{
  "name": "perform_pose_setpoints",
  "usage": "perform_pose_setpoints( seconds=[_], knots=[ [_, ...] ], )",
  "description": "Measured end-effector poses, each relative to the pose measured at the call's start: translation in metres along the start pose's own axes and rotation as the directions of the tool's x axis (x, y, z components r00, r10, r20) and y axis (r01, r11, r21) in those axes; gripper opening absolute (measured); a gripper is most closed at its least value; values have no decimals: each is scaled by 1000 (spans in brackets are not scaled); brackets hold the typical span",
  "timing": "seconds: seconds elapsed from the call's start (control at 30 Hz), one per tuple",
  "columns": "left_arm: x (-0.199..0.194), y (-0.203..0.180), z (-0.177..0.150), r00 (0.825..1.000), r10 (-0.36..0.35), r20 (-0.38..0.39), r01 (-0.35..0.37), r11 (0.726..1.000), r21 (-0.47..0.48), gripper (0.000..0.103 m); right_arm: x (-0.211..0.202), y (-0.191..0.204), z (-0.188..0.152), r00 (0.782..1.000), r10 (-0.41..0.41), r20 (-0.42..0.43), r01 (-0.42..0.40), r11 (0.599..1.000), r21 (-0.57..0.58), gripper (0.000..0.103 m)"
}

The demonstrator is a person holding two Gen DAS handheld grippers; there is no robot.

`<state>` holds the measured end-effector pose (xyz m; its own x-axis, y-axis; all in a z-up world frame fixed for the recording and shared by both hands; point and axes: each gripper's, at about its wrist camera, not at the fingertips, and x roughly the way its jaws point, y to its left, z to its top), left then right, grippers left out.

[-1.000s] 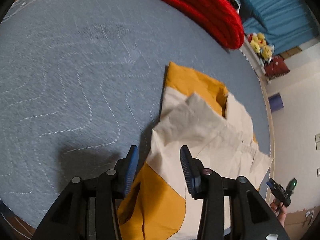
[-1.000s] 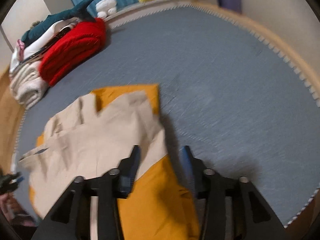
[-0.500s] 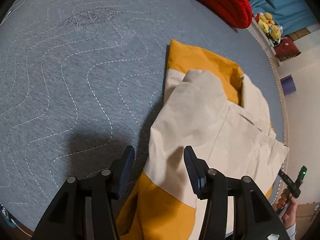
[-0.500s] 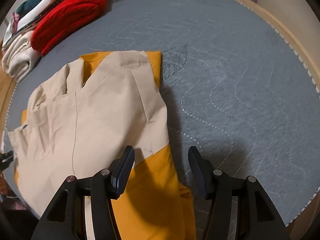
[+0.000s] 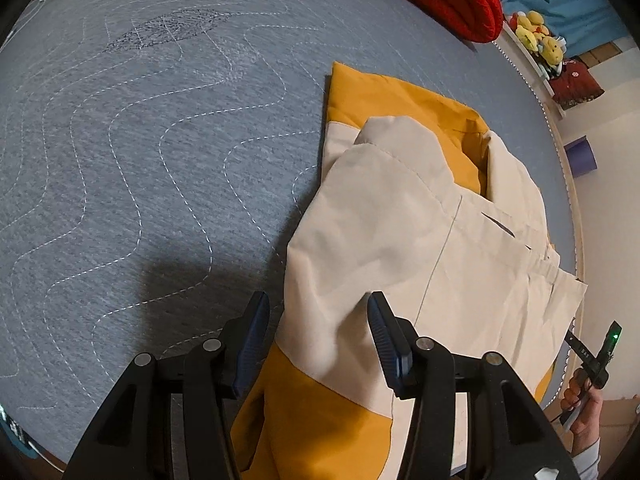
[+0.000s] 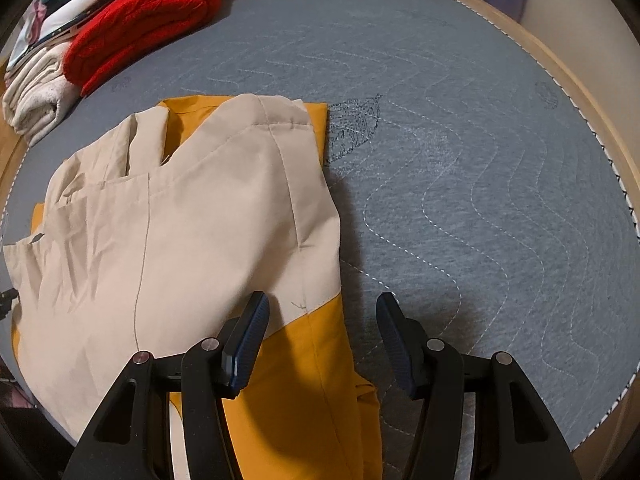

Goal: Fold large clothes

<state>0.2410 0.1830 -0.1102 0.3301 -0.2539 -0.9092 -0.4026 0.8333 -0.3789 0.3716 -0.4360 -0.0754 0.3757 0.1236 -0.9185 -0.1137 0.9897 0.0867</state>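
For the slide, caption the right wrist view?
Open right gripper poised over the beige-and-mustard garment's edge on a grey quilted mat.

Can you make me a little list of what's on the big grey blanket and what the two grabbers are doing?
surface: grey quilted blanket with wavy stitching
main garment: beige and mustard jacket, lying partly folded
left gripper: open, over the jacket's near left edge, gripping nothing
right gripper: open, over the jacket's near right edge, gripping nothing
far corner: red knit on a pile of folded clothes
shelf: yellow plush toys
folding: not finished
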Motion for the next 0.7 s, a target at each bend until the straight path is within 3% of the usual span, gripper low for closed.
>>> perform_pose_setpoints(
  seconds=[0.1,0.13,0.17,0.2,0.23,0.27,0.3,0.43,0.57,0.6,0.7],
  knots=[
    [1,0,-1,1000,1,-3,-1,1000,6,46,0,0,0,1000,0,2,0,1000,-2,57],
    [2,-2,-2,1000,2,-3,-2,1000,10,41,0,0,-1,1000,0,1,0,1000,-2,57],
    [4,-5,-3,1000,3,-8,-2,1000,22,34,0,1,-1,1000,1,-1,-1,1000,-2,57],
    [4,-7,-4,1000,8,-12,-8,999,36,12,1,1,-2,1000,2,-5,-2,1000,-3,55],
    [4,-10,-5,999,32,-7,-31,998,62,7,1,1,-2,1000,7,-5,-7,1000,-8,51],
    [1,-13,-5,999,48,11,-49,995,84,6,2,3,-3,1000,21,-7,-22,1000,-19,25],
    [-3,-17,-5,998,61,33,-65,992,104,4,1,4,-3,1000,26,-5,-26,999,-23,14],
    [-38,-35,-2,985,27,170,-51,989,137,3,-23,8,2,994,53,94,-51,998,-28,6],
    [-71,-43,4,948,-31,317,-13,990,137,3,-60,-3,13,964,67,256,-90,993,77,5],
    [-78,-46,9,931,-45,361,-7,990,140,3,-67,-4,16,954,62,292,-93,991,92,5],
    [-77,-55,23,911,-17,413,-55,985,162,3,-77,1,27,926,13,376,-62,991,117,5]
  ],
)
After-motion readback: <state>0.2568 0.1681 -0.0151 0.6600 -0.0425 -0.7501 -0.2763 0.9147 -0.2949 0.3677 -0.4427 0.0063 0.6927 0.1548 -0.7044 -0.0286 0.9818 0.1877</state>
